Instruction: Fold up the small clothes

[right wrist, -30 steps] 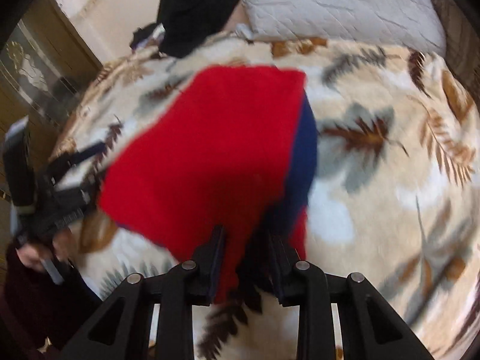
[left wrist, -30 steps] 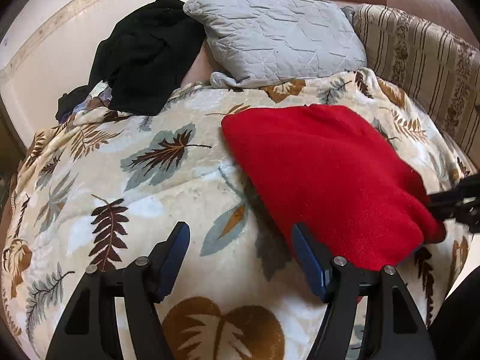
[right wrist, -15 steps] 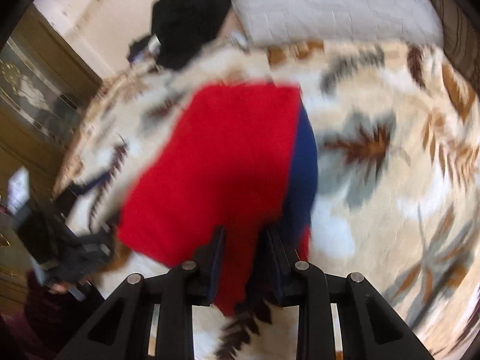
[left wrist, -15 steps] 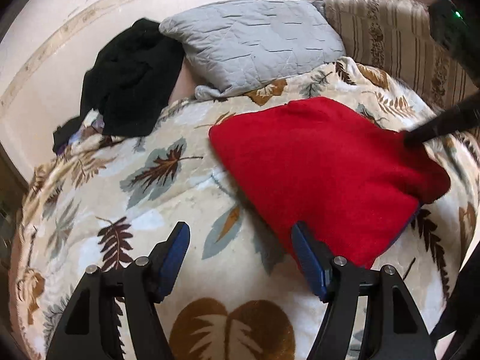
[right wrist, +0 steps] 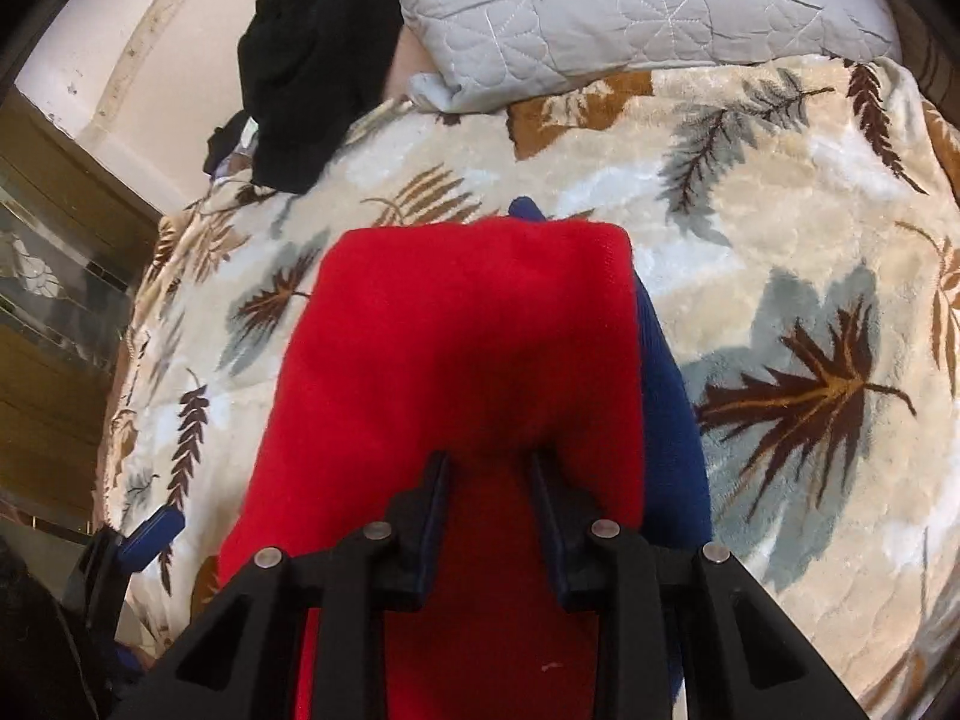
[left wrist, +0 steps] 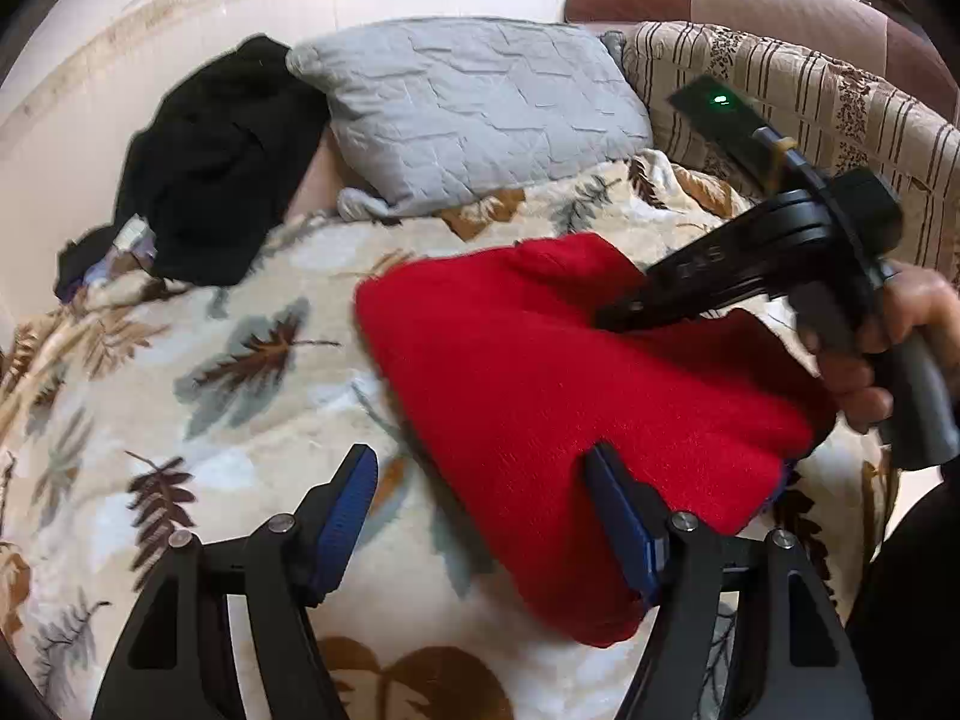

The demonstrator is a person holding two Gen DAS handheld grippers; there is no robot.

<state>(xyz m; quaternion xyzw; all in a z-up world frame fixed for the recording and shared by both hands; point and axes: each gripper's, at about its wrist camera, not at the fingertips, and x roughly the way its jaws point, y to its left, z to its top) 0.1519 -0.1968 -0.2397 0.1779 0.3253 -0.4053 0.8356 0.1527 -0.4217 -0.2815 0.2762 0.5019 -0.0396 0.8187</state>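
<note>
A red garment (left wrist: 540,372) with a blue part (right wrist: 666,408) along its right side lies on the leaf-patterned blanket (left wrist: 210,360). My right gripper (right wrist: 489,465) is shut on a raised fold of the red garment (right wrist: 468,330), the cloth pinched between its pads. In the left wrist view that right gripper (left wrist: 612,318) reaches in from the right over the garment, held by a hand (left wrist: 888,348). My left gripper (left wrist: 480,462) hangs open just above the blanket. Its right finger is over the garment's near edge, with nothing gripped. Its blue pad (right wrist: 150,531) shows at the lower left of the right wrist view.
A grey quilted pillow (left wrist: 480,114) and a heap of black clothes (left wrist: 222,168) lie at the far end of the bed. A striped sofa cover (left wrist: 810,96) runs along the far right. A wooden cabinet (right wrist: 48,300) stands to the left.
The right gripper has carried the pinched red cloth in from the right edge, up and leftward over the garment. The left gripper has stayed about where it was, still open.
</note>
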